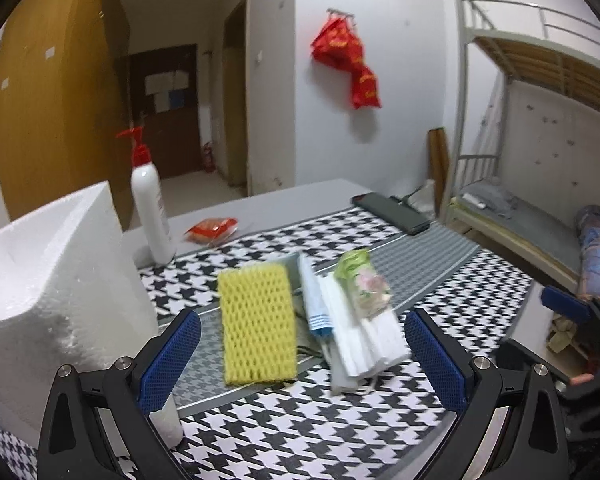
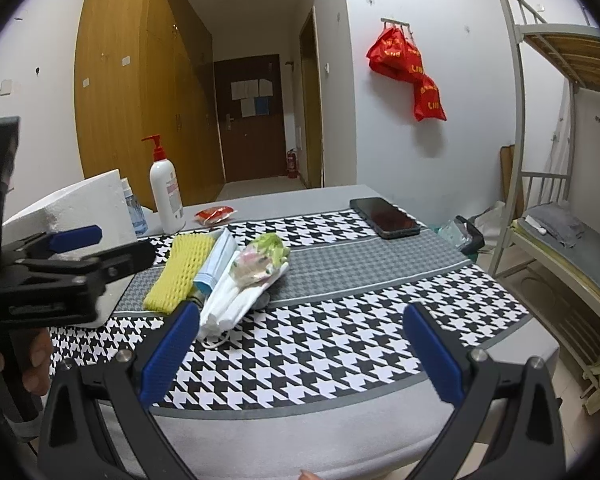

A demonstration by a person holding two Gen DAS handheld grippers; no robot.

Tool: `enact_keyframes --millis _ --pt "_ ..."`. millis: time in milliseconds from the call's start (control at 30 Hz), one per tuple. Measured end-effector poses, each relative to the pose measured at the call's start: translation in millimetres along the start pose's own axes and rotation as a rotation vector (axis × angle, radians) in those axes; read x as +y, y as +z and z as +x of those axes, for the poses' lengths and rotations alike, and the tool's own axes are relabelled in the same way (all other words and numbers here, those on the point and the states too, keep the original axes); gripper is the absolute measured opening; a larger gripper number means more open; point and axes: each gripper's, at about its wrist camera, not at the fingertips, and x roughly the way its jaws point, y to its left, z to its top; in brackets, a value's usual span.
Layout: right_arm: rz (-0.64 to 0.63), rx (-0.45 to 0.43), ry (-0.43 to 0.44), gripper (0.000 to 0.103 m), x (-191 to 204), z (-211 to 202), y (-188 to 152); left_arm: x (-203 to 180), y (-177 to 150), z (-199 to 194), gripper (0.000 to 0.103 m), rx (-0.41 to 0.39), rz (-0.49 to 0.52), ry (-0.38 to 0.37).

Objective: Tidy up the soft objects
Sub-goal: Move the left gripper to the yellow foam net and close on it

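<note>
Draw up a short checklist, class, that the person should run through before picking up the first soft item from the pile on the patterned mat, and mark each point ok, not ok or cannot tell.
1. Left gripper open: ok, jaws spread wide.
2. Right gripper open: ok, holding nothing.
3. Yellow foam net lies between the left fingers' line of approach: ok.
4. White masks free to lift: not ok, the green tissue pack rests on them.
5. Foam box ready to receive items: cannot tell, its inside is hidden.
6. Phone away from the pile: ok.
</note>
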Motion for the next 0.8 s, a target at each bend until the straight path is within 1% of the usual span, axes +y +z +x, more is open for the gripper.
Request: enact_keyframes --millis 200,267,333,433,567,633,667,800 --pt "-0.020 0.035 0.023 0.103 5 14 4 5 -1 17 0.102 0.039 -0.016 0.025" --pt "-0.026 0.040 0.031 0.103 6 17 6 6 -2 22 0.098 0.043 -0.018 0.039" --pt "-0.032 0.046 0.036 0.103 9 23 7 9 -2 26 0.098 0.050 -0.011 0.054" --pt "-0.029 0.059 0.045 0.103 9 29 8 18 -4 26 0.098 0.061 -0.037 0.070" --pt "-0.031 0.070 0.052 0.103 10 36 8 29 -7 22 0.098 0.062 -0.051 0.117" --pt "-0.031 0.073 0.060 0.103 11 39 8 32 -6 21 0.098 0.066 -0.061 0.112" --pt "-0.032 0.073 0.062 0.103 12 39 8 30 -6 20 0.098 0.065 -0.059 0.094" --pt "-0.029 0.083 0.076 0.103 14 45 9 18 -3 27 0.096 0.082 -0.029 0.063"
